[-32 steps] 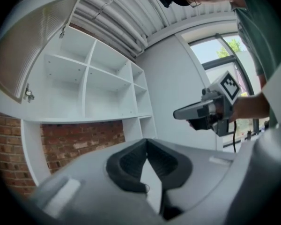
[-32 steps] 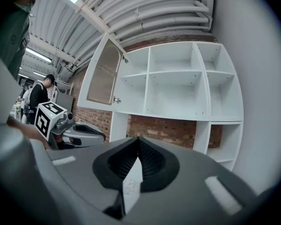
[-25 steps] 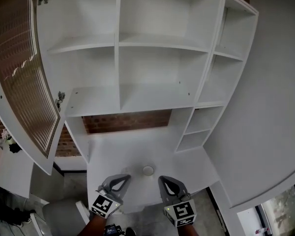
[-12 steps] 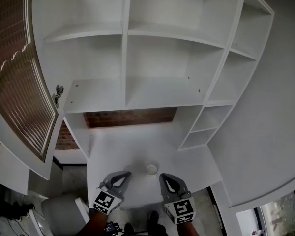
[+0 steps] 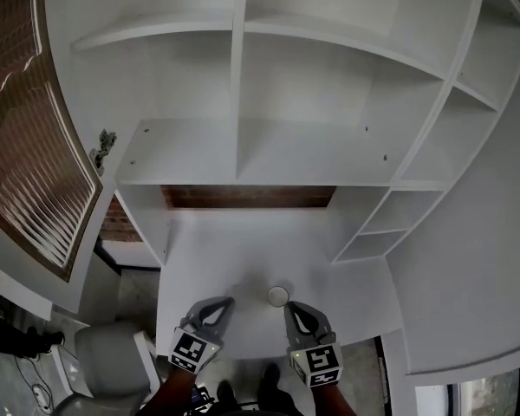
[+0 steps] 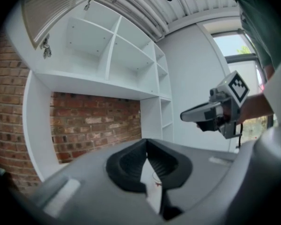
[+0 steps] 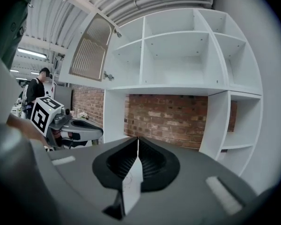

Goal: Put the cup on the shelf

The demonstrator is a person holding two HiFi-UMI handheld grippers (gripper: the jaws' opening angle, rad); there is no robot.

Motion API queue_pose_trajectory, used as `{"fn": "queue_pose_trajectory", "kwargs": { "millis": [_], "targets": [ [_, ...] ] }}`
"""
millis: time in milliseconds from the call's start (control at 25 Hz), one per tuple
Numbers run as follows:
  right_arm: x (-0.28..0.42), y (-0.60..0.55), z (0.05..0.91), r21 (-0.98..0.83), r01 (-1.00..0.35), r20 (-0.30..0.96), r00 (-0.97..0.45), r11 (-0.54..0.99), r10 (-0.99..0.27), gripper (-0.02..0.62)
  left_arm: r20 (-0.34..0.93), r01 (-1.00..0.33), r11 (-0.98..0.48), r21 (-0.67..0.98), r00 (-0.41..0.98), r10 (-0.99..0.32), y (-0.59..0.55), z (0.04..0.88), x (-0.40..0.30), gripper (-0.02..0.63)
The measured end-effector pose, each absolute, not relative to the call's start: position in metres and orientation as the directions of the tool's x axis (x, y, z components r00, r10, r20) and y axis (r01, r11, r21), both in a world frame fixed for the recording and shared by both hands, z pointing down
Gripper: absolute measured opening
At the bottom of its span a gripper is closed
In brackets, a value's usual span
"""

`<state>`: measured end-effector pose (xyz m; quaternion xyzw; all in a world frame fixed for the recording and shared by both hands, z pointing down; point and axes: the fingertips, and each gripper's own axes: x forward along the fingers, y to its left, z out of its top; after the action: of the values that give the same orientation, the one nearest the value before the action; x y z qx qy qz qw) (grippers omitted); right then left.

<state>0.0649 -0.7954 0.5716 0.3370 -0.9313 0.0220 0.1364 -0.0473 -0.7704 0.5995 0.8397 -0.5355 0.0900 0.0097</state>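
Note:
A small clear cup (image 5: pixel 278 295) stands upright on the white desk (image 5: pixel 234 250), near its front edge. My left gripper (image 5: pixel 223 302) hovers just left of it and my right gripper (image 5: pixel 289 307) just right of it; neither touches it. In the left gripper view the jaws of the left gripper (image 6: pixel 146 142) meet, and the cup (image 6: pixel 157 178) shows low in the slit behind them. The right gripper (image 7: pixel 138 139) looks closed at the tips, its jaws just starting to open, with nothing between them. Empty white shelves (image 5: pixel 312 159) rise above the desk.
A cabinet door (image 5: pixel 22 137) with a ribbed panel hangs open at the upper left. A brick wall (image 5: pixel 243 198) backs the desk. A grey chair (image 5: pixel 108 362) sits at the lower left. Narrow side shelves (image 5: pixel 381 232) stand at the right. A person (image 7: pixel 35 90) stands far off.
The head view has swung, so the shelves sit further right and higher in the frame. Both grippers keep their places on either side of the cup.

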Motion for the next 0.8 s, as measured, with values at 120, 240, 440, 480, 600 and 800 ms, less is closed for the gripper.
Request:
{"fn": "queue_pose_trajectory", "kwargs": {
  "millis": [120,240,440,480,600,800],
  "targets": [
    [0.065,-0.811,0.591,0.045,-0.634,0.274,-0.735,0.772,-0.62,0.017,0.192,-0.912,-0.406,-0.06,0.388,-0.901,-0.779,0.621,-0.05,0.003],
    [0.066,-0.822,0.612,0.047,-0.633,0.291,-0.731,0.773,-0.617,0.025,0.223,-0.922,-0.384,-0.046,0.365,-0.904,-0.786,0.644,-0.052,0.005],
    [0.068,-0.837,0.65,0.056,-0.63,0.341,-0.717,0.774,-0.608,0.037,0.293,-0.94,-0.34,-0.015,0.321,-0.901,-0.794,0.688,-0.06,0.028],
    [0.068,-0.84,0.658,0.056,-0.629,0.354,-0.713,0.775,-0.604,0.041,0.307,-0.943,-0.331,-0.01,0.313,-0.899,-0.796,0.697,-0.061,0.038],
    [0.069,-0.847,0.684,0.048,-0.623,0.393,-0.707,0.781,-0.588,0.049,0.347,-0.952,-0.305,0.001,0.286,-0.893,-0.801,0.722,-0.063,0.064],
    [0.073,-0.856,0.731,0.026,-0.624,0.459,-0.686,0.781,-0.564,0.071,0.403,-0.965,-0.262,0.012,0.245,-0.882,-0.806,0.763,-0.065,0.107]
  ]
}}
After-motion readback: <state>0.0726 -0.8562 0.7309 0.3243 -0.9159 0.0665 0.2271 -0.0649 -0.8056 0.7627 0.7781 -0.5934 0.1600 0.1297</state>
